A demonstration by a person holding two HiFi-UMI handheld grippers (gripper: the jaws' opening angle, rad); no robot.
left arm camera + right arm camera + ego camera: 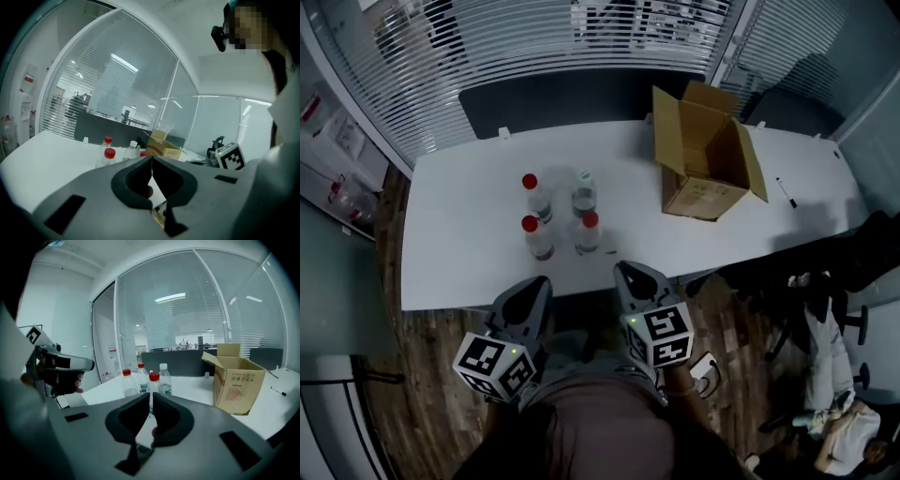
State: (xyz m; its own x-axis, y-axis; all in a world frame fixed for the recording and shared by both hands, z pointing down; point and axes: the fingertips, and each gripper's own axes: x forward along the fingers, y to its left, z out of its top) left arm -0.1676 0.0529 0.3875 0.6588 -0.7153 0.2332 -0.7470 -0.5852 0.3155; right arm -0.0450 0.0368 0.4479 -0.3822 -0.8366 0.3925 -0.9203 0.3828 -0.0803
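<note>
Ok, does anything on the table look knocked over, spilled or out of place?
Nothing stands out. All four bottles stand upright on the table; the cardboard box sits upright, flaps open. No spill shows.

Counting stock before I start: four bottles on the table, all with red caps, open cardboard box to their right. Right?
Not quite. Only three bottles have red caps; the fourth bottle, back right, has a white one, as the head view shows. The open cardboard box is to their right.
</note>
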